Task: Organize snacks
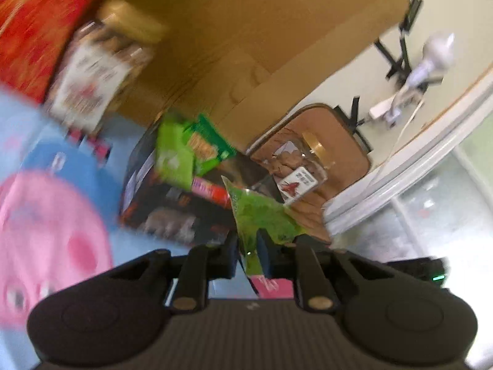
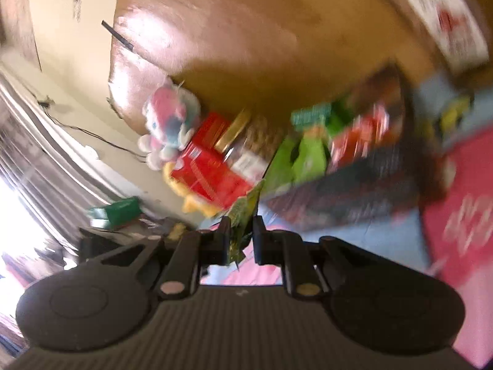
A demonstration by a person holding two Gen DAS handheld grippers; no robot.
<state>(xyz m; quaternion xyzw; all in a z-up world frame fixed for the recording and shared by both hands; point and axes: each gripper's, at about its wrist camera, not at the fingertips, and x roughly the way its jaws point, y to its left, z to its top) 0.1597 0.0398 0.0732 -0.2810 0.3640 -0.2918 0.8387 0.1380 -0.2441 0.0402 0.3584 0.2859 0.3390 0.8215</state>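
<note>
A bed with a blue sheet printed with big pink cartoon shapes carries the things. On it lie a dark tray of snack packets, a red box and a gold-lidded jar by the wooden headboard.

A snack packet sits pinched in the left gripper, with the open box of packets just beyond it on the mat; a jar stands behind the box, against the cardboard wall. In the right wrist view another packet sits between the right gripper fingers; a plush toy rests at the wall's left end, a carton beside it.
</note>
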